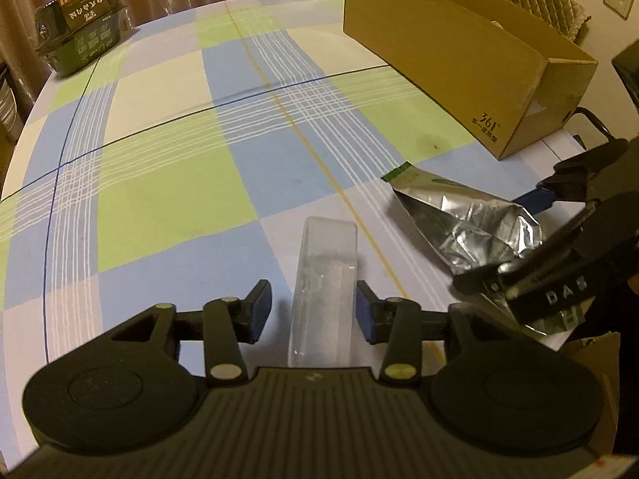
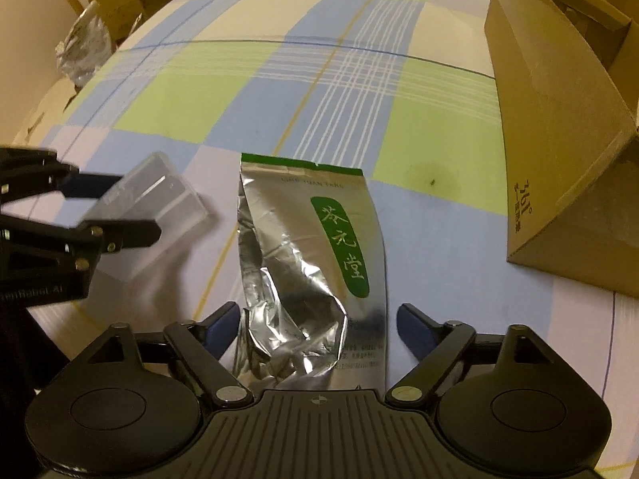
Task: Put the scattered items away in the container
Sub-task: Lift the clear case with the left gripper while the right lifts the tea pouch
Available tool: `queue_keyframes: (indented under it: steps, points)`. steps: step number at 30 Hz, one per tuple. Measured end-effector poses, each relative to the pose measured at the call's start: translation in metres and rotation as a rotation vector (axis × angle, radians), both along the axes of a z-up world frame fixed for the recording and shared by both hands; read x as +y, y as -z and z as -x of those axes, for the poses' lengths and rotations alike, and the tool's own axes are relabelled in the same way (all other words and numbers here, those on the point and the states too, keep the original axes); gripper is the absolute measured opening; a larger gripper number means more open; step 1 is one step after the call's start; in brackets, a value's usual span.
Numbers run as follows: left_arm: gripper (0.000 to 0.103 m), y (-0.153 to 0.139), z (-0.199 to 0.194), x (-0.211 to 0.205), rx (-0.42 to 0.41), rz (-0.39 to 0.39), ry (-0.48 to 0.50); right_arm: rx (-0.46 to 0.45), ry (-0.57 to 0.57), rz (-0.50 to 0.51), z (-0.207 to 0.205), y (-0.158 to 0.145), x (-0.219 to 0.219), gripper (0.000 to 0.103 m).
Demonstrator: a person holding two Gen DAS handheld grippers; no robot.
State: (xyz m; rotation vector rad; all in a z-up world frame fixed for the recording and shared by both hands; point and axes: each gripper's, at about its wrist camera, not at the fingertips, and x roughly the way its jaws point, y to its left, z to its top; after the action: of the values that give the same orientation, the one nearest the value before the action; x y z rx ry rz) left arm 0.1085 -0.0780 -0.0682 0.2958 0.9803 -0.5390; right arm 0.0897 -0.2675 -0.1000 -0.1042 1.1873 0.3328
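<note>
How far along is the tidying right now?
Early. Neither item is boxed. The left tool straddles the clear plastic case, the right tool straddles the foil tea pouch; neither grips yet. Both must go into the cardboard box.

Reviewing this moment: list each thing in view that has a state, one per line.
Left claw: open, astride the clear plastic box, pads not pressing.
Right claw: open, astride the foil tea pouch.
Clear plastic box: lying flat on the tablecloth.
Foil tea pouch: lying flat, crumpled, top torn open.
Cardboard box: open-topped, upright.
</note>
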Motion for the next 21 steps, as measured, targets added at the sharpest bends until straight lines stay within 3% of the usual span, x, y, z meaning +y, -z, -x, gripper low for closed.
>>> queue_keyframes:
  steps: [8,12,17,21]
  points:
    - [0.041,0.004,-0.008,-0.007,0.016,-0.022,0.028,-0.021,-0.048,0.031,0.005,0.006,-0.001,0.085]
    - [0.039,0.005,-0.009,-0.011,0.023,-0.040,0.047,-0.042,-0.039,0.038,0.005,0.002,-0.001,0.067]
    - [0.027,0.007,-0.008,-0.015,0.035,-0.057,0.069,-0.062,-0.032,0.030,0.008,-0.003,-0.001,0.055]
    - [0.026,0.005,-0.002,-0.013,0.032,-0.058,0.075,-0.091,-0.007,0.012,0.012,-0.010,-0.008,0.050]
